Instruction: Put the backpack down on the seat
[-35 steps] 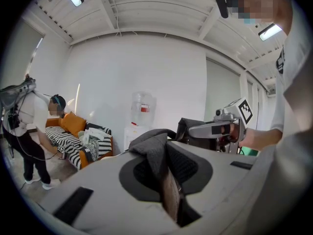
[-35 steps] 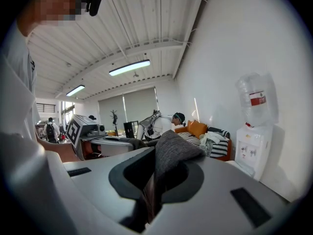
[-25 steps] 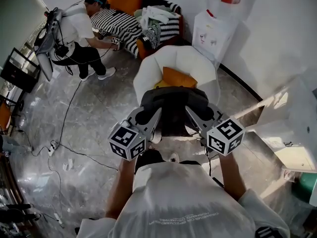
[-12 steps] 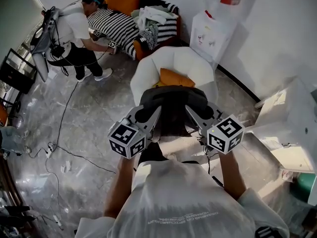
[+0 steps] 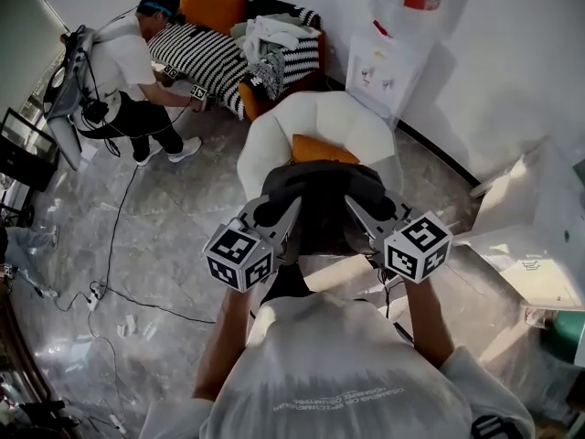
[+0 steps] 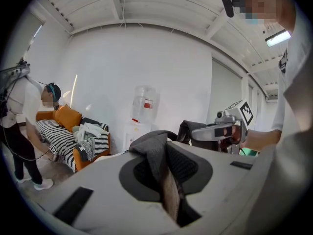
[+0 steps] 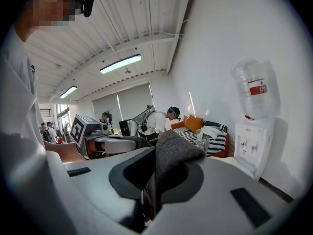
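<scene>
both grippers were clamped on the backpack, carried between them in front of the person. the left gripper had its jaws nearly together on a fold of the bag's grey fabric, and the right gripper pinched a similar fold on the other side; neither was spread. in the head view the bag's long axis ran from 9 o'clock to 3 o'clock, one gripper at each end, so neither hand was nearer the target. the white armchair lay at 12 o'clock from the grippers, just beyond the bag, with an orange cushion showing above the bag's far edge. whether the bag's underside already touched the chair could not be told. the coming move looked like a short carry toward 12 o'clock and a level lowering with both hands together, before either grip let go.
</scene>
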The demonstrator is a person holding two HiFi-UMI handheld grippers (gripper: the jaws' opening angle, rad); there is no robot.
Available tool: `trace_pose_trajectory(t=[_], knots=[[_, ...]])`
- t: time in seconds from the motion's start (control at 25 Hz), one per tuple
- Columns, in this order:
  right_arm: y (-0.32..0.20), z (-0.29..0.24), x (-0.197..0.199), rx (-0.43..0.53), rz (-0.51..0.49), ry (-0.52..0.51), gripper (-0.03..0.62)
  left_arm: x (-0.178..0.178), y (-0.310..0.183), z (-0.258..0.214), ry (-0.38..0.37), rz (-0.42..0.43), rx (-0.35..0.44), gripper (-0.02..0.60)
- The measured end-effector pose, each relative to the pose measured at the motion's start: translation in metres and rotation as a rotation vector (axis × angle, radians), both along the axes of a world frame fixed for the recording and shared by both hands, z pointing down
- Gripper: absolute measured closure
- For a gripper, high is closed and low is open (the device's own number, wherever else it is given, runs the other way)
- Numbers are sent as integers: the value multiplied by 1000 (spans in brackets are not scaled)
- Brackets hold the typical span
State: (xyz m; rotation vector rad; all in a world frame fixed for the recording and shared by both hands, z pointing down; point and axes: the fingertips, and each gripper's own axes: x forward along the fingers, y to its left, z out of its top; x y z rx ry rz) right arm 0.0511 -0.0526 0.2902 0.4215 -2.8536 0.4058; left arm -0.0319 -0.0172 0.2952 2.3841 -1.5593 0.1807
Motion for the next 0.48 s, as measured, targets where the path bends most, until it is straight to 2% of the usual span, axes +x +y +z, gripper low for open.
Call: trace_pose_trajectory(t=[0.48], knots=[[-57,6,-58,-37,45,17,560,-63,-64,3,16,46,-28,528]])
